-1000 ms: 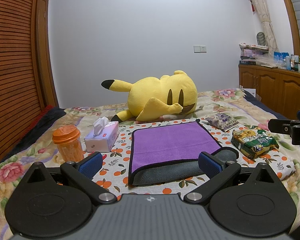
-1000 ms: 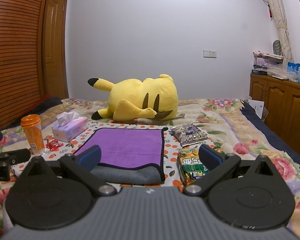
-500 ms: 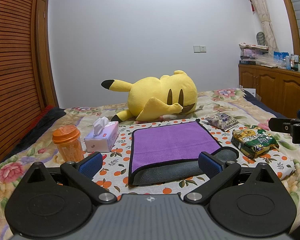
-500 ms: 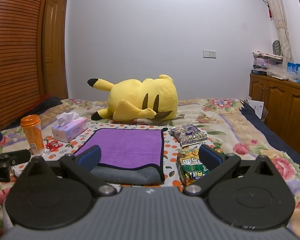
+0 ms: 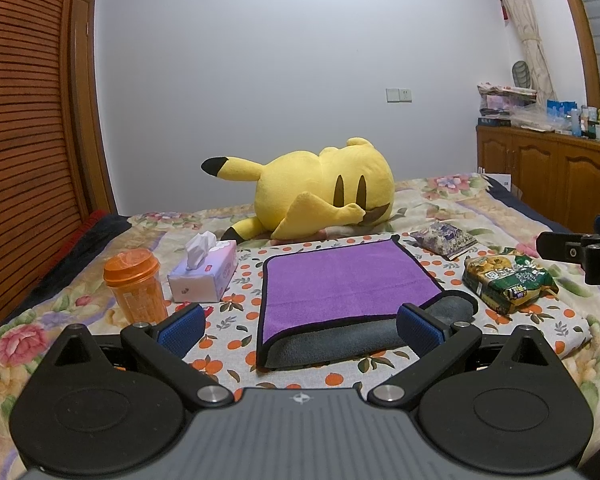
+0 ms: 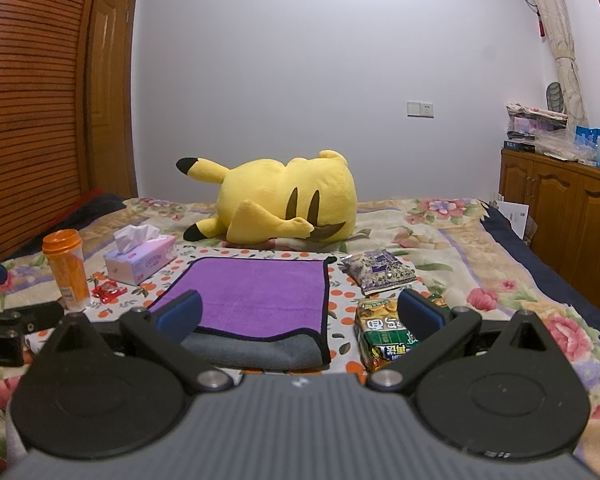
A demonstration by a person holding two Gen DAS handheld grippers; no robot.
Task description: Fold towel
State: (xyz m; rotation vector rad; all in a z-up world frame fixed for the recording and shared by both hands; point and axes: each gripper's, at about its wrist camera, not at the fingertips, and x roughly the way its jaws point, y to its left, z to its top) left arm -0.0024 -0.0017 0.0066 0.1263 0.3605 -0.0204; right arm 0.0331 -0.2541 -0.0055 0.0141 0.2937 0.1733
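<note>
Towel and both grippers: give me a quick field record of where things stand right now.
towel: folded once, purple side up, grey layer showing at near edge
surface: orange-print cloth on bed
left gripper: jaws open, empty, short of towel
right gripper: jaws open, empty
left of towel: tissue box, orange cup
right of towel: snack packets

Left tongs (image 5: 300,326) spread wide, empty, near folded purple towel (image 5: 350,286) edge.

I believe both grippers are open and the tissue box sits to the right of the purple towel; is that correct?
Not quite: the tissue box sits left of the towel, as the left wrist view shows. Both the left gripper and the right gripper are open.
</note>
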